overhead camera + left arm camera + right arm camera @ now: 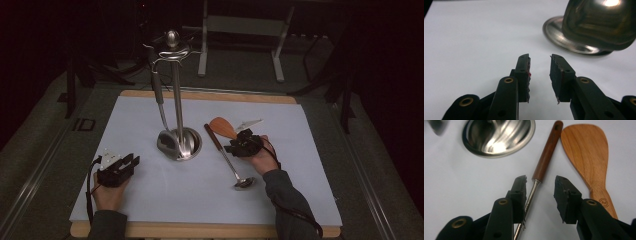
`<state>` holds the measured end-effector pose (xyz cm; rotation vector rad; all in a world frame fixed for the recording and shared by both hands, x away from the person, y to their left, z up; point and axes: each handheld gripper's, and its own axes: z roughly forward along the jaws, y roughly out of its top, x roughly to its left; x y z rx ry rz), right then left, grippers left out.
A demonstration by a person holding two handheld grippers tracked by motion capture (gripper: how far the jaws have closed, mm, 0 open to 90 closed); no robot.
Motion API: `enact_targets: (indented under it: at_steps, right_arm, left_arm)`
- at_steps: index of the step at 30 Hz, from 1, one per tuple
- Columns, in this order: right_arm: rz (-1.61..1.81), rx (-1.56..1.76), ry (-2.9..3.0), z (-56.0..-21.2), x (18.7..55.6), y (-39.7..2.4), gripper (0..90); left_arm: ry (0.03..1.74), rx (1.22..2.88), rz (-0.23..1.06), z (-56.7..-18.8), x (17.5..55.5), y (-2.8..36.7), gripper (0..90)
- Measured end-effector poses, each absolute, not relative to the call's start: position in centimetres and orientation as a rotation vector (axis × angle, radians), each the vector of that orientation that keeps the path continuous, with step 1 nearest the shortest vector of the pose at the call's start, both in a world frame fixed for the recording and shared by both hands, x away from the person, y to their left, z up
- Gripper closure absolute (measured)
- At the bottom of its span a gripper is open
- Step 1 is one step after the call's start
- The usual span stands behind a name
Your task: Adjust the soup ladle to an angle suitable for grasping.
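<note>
Right gripper (540, 195) jaws part-open, straddling the ladle's (547, 152) wooden-handled shaft to grasp it; left gripper (540, 75) jaws open, empty.

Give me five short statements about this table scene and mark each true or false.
1. A ladle hangs from the steel stand. True.
2. The left gripper holds a fork. False: its jaws stand open with nothing between them.
3. The wooden spatula lies beside the wooden-handled spoon. True.
4. The right gripper has lifted the spoon off the table. False: the spoon lies flat, between open jaws.
5. The spatula hangs on the stand. False: it lies on the table.
</note>
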<state>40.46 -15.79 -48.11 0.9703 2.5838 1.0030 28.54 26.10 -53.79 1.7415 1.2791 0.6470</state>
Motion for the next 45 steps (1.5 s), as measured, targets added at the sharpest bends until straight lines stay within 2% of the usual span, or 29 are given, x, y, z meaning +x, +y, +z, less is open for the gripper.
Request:
enact_targets:
  at_steps: [10, 19, 35, 45]
  right_arm:
    - [0.926, 0.980, 2.595, -48.4, 41.2, -13.5, 62.9]
    - [0.800, 1.007, 2.594, -49.1, 42.1, -11.3, 75.3]
    - [0.648, 1.165, 2.618, -50.6, 44.0, -9.9, 69.8]
    - [0.584, 1.175, 2.635, -50.3, 43.4, -10.5, 71.3]
  left_arm:
    - [1.272, 1.748, 0.670, -53.9, 28.4, 25.9, 65.3]
    - [1.265, 1.768, 0.674, -53.9, 28.5, 25.7, 63.7]
    - [1.251, 1.788, 0.693, -53.9, 28.4, 25.5, 63.6]
    - [1.245, 1.793, 0.695, -53.9, 28.4, 25.4, 63.7]
